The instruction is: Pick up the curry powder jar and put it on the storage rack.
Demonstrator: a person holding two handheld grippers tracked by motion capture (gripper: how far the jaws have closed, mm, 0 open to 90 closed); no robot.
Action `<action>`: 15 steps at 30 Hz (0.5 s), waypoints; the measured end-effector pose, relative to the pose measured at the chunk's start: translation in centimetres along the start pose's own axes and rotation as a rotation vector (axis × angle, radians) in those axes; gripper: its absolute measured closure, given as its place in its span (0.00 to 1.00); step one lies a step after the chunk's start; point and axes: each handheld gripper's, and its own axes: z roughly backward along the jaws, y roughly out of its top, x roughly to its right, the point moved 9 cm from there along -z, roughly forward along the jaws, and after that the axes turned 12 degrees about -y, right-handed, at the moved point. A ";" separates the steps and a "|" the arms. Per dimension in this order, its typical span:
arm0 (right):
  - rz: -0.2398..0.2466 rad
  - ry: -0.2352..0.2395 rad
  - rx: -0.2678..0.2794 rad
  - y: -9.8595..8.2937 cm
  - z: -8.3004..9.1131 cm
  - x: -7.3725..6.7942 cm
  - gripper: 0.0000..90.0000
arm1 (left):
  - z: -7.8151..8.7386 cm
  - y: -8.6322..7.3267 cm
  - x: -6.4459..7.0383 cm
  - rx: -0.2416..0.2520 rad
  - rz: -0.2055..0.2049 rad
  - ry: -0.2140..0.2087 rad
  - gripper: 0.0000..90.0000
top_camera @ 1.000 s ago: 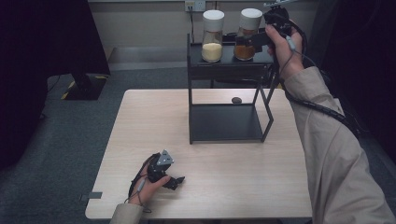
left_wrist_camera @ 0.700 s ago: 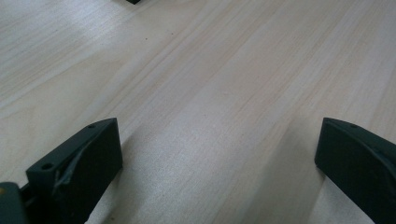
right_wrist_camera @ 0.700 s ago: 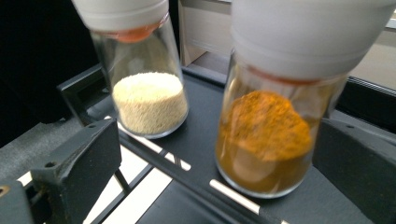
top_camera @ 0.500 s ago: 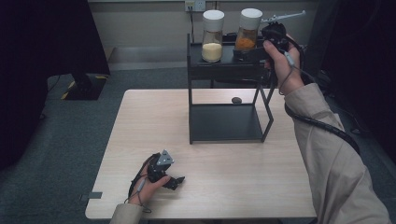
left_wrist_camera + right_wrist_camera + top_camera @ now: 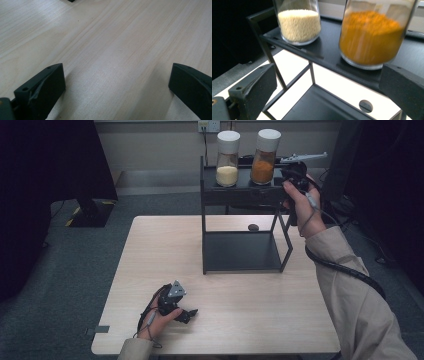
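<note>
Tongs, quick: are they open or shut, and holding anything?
Left tongs: open, holding nothing, over the table.
Right tongs: open, holding nothing, near the orange jar.

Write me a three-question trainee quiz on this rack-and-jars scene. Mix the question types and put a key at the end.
1. True or false: the jar of orange powder stands on the top shelf of the black rack, to the right of the jar of pale grains in the high view.
2. Multiple choice: the left claw is A) closed on a jar, B) open, low over bare tabletop near the front edge, C) inside the rack.
3. Fill in: the right claw is held up by the rack's ____ shelf, its jaws open, with the orange jar just ahead of them in the right gripper view.

Key: 1 true; 2 B; 3 top.
</note>
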 end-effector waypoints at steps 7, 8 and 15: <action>0.003 0.017 -0.013 -2.0 0.0 -0.1 0.01 | 0.0 0.0 0.0 0.000 0.000 0.000 0.00; 0.004 0.021 -0.012 -2.3 0.0 -0.2 0.01 | 0.0 0.0 0.0 0.000 0.000 0.000 0.00; 0.010 0.044 -0.027 -4.2 -0.2 -0.5 0.01 | 0.0 0.0 0.0 0.000 0.000 0.000 0.00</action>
